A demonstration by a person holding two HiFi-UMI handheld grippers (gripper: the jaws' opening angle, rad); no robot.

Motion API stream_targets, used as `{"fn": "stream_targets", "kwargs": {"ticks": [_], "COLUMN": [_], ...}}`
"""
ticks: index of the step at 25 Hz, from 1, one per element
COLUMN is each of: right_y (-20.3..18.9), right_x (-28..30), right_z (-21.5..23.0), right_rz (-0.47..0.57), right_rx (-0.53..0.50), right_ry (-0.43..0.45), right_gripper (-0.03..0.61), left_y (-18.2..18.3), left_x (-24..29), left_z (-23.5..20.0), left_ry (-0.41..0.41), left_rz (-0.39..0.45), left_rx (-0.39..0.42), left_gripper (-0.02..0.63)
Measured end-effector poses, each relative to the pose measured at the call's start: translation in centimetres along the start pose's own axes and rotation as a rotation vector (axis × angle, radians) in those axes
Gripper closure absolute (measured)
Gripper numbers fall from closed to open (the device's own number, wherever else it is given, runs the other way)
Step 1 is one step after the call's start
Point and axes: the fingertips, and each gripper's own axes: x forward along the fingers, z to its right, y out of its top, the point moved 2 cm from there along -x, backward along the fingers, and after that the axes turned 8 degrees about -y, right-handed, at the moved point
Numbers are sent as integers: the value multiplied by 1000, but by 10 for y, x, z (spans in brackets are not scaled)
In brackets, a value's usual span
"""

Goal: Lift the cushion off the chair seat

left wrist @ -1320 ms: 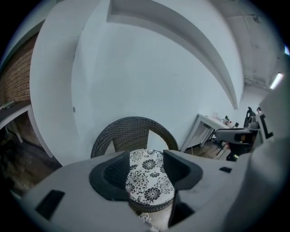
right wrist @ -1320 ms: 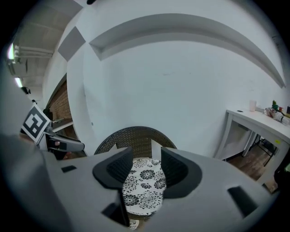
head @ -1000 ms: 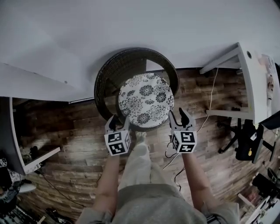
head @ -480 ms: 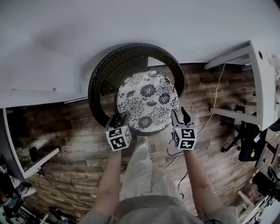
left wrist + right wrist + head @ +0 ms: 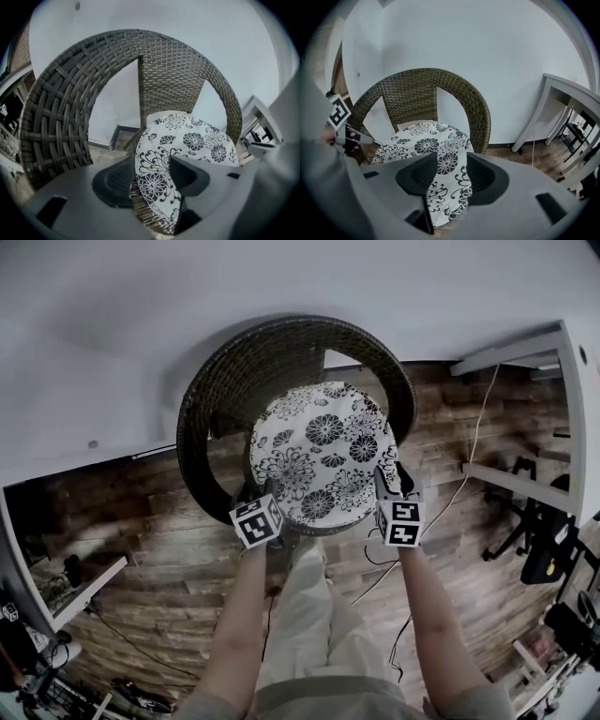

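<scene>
On the wicker chair point(image 5: 202, 418) seat sits the round floral cushion point(image 5: 323, 460). I've got left gripper point(image 5: 255, 493) and right gripper point(image 5: 394, 479) at its near edge, both pairs of jaws spread apart, cushion rim between each pair, neither clamping it.

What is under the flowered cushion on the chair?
The woven seat of the chair: only its front edge shows below the cushion. The cushion covers the rest, so nothing more can be seen there.
</scene>
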Motion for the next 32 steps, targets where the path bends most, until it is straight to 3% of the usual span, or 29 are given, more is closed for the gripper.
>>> {"fn": "stream_targets", "kwargs": {"ticks": [14, 22, 26, 29, 32], "right_y": [-51, -64, -69, -70, -67], "right_x": [63, 75, 74, 75, 71], "right_z": [32, 29, 30, 33, 37], "right_rz": [-121, -167, -179, -186, -176], "right_rx": [-13, -7, -6, -21, -31], "right_ry": [-72, -71, -76, -99, -131], "right_gripper": [391, 391, 393, 418, 498], "left_y": [-17, -22, -23, -21, -23], "left_x": [61, 80, 80, 79, 79], "left_z": [-10, -19, -20, -25, -28], "left_ry": [62, 74, 103, 138, 155], "left_rz": [-68, -79, -79, -69, -73], "left_rx": [36, -23, -10, 11, 22], "left_gripper": [388, 388, 390, 448, 520]}}
